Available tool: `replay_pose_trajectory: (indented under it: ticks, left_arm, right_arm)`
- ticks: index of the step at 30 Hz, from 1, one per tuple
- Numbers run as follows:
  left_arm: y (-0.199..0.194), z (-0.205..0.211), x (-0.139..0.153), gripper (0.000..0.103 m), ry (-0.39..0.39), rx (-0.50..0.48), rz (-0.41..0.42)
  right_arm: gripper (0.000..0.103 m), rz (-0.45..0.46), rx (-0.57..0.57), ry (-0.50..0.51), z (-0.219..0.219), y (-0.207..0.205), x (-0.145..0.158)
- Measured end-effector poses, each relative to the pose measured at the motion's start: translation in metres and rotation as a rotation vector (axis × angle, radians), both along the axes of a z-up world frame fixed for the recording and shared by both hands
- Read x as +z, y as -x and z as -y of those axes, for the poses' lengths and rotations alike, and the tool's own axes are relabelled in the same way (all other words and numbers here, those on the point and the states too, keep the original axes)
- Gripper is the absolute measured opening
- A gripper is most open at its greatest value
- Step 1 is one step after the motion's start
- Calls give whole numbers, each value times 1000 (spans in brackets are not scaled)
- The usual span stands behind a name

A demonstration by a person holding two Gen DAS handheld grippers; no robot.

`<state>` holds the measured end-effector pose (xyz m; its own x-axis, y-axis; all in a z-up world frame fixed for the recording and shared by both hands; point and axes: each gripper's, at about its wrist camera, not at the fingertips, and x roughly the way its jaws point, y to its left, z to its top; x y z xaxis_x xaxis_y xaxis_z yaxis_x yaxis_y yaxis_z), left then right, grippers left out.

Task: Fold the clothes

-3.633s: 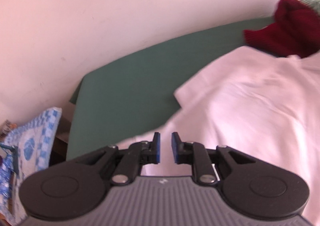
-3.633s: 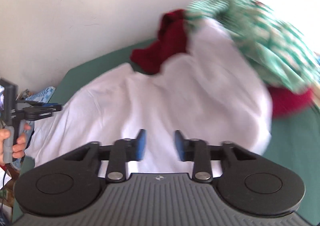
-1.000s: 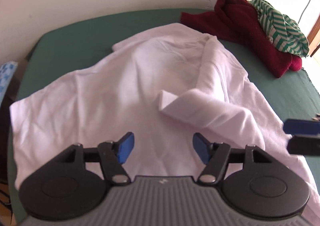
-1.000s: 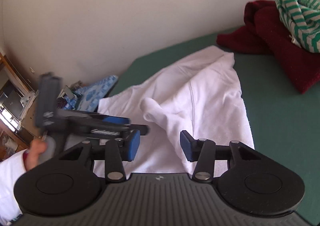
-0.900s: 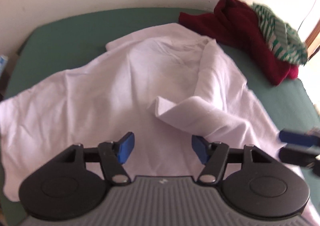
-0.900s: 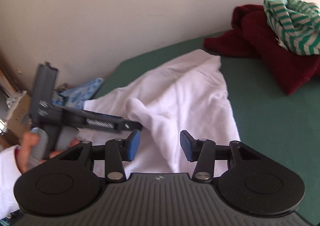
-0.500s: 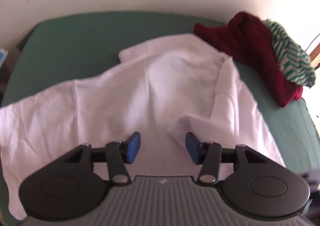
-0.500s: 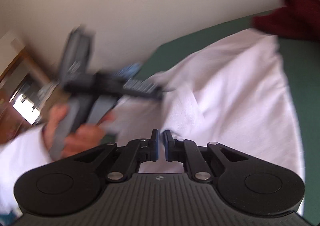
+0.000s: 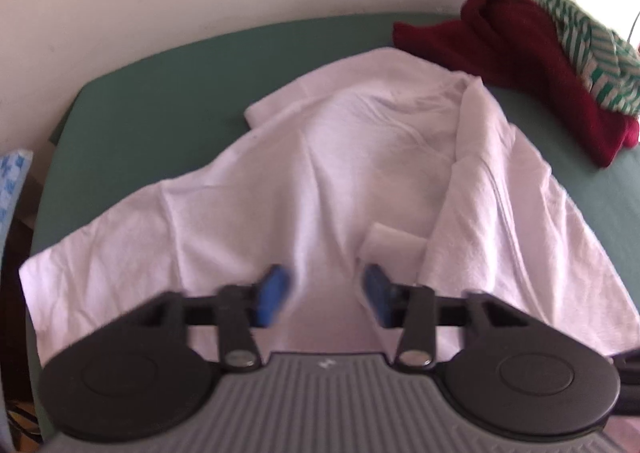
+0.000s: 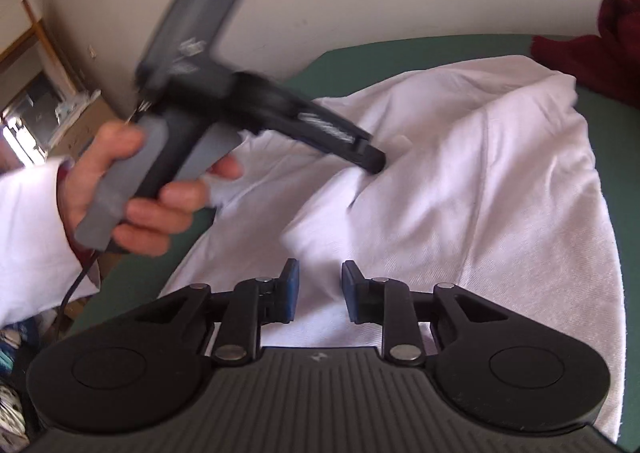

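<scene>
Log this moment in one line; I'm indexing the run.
white shirt: spread, unfolded | left hand-held gripper: closing, nothing pinched | right hand-held gripper: reopening, empty

We are holding the left tongs point(image 9: 325, 295) angled steeply down, their blue pads parted and just closing in, nothing pressed between them. Our right tongs point(image 10: 320, 291) are pointing down more gently, jaws slightly apart and just reopening. Our left hand point(image 10: 132, 189) is gripping its handle at nine o'clock.

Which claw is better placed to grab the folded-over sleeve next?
Probably left: the left claw points at the sleeve's cuff of the white shirt, jaws apart. The right claw hovers over plain fabric.
</scene>
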<state>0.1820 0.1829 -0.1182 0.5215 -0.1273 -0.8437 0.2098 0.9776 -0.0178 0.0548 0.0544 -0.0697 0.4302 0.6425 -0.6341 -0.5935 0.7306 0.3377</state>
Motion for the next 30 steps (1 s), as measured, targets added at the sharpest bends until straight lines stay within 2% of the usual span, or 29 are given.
replay_pose_trajectory:
  ticks: [1,3,5,7,9,12,13,14,15,17,18,20,22,25,27,28,30]
  left_arm:
    - [-1,3,2,0,4,1,8]
    - [-3,1,11,0,18,20,36]
    - [0,-12,29,0,69,58,96]
    - [2,-26,42,0,116,84,126]
    - [3,-33,43,0,131,78,114]
    - [-2,-25,22,0,86,11,41]
    - [-3,-21,16,7,81,-13,20]
    - [-2,-17,11,21,84,-32,11]
    - [-1,-13,8,30,84,-49,9]
    - [-1,-3,7,66,74,-71,35]
    - [-1,1,6,70,69,-82,48]
    - [-3,7,3,62,78,-99,40]
    - [-4,6,3,54,132,-114,15]
    - [3,0,12,55,166,-123,35]
    - [4,-5,15,51,207,-120,21]
    - [4,-7,15,44,230,-121,11]
    - [2,-10,12,41,278,-127,-18]
  right_arm:
    - [18,15,-6,30,-2,2,-1]
    - [9,17,-24,14,1,3,0]
    - [5,18,-39,-31,7,4,4]
    - [5,18,-39,-69,11,6,8]
    - [5,8,12,-62,1,5,8]
    - [8,0,77,-25,-14,6,3]
    - [8,3,82,-10,-17,7,2]
    - [9,3,75,-1,-16,8,1]
    - [9,3,67,7,-15,9,0]
    - [9,3,51,25,-14,11,-2]
    - [9,3,43,33,-13,11,-3]
    - [9,5,31,35,-9,14,-3]
    - [9,7,22,28,-5,19,-2]
    - [9,23,9,31,-1,25,0]
    - [9,31,2,38,-1,28,-1]
    - [9,33,0,41,-1,30,-2]
    - [9,35,-4,44,-1,36,-2]
